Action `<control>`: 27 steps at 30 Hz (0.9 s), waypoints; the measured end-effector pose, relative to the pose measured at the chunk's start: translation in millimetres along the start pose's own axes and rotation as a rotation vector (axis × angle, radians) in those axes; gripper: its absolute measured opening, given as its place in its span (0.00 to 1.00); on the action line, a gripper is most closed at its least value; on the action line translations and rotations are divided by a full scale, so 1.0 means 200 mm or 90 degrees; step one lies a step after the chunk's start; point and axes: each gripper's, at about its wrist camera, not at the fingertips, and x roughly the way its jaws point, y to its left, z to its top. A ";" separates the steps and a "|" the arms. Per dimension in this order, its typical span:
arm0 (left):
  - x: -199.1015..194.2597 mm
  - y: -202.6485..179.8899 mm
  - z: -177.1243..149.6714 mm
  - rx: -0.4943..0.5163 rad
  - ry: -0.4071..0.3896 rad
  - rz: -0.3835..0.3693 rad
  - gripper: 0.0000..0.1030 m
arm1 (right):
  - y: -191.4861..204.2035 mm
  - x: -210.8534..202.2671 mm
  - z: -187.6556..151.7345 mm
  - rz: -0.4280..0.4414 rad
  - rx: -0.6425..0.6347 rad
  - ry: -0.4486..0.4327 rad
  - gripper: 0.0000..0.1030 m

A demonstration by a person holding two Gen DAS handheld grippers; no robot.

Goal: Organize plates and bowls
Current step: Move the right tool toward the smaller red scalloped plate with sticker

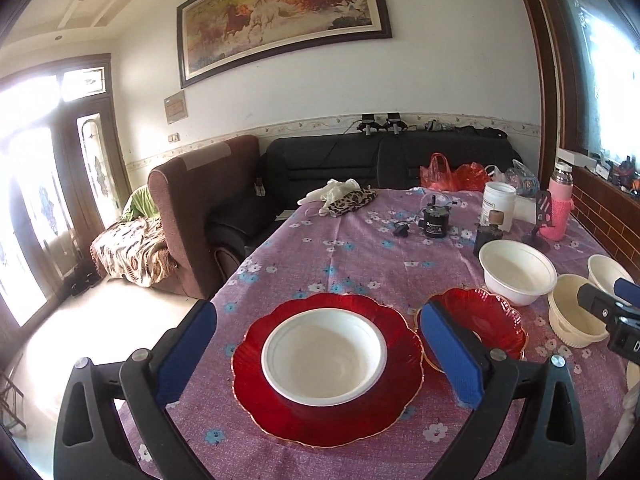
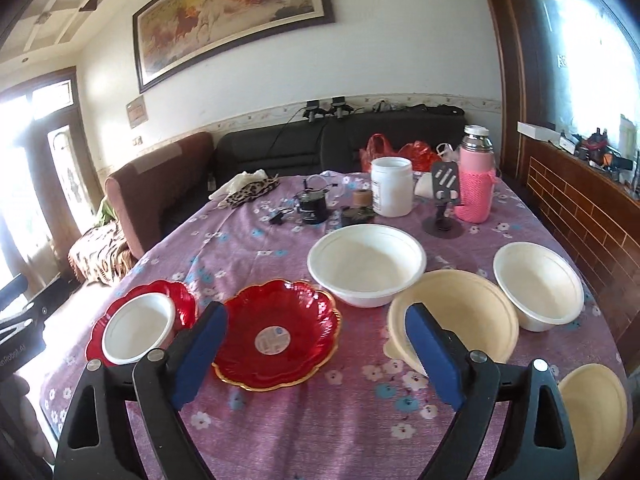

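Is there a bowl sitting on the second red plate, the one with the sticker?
No, the second red plate holds only its round sticker; nothing sits on it.

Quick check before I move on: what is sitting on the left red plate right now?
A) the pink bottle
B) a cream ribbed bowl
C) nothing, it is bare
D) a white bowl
D: a white bowl sits in the middle of the left red plate, while the other red plate holds no dish, only a round sticker.
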 end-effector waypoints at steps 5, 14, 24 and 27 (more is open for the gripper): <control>0.03 -0.08 0.00 0.023 0.007 -0.008 0.99 | -0.11 0.04 -0.02 -0.010 0.023 0.015 0.90; 0.19 -0.21 0.02 0.047 0.062 -0.044 0.99 | -0.28 0.19 -0.08 -0.020 0.072 0.050 0.90; 0.44 -0.25 0.06 0.005 0.153 -0.105 0.99 | -0.36 0.37 -0.13 -0.005 0.111 0.106 0.90; 0.52 -0.30 0.08 0.003 0.177 -0.131 0.99 | -0.35 0.43 -0.14 0.013 0.114 0.126 0.90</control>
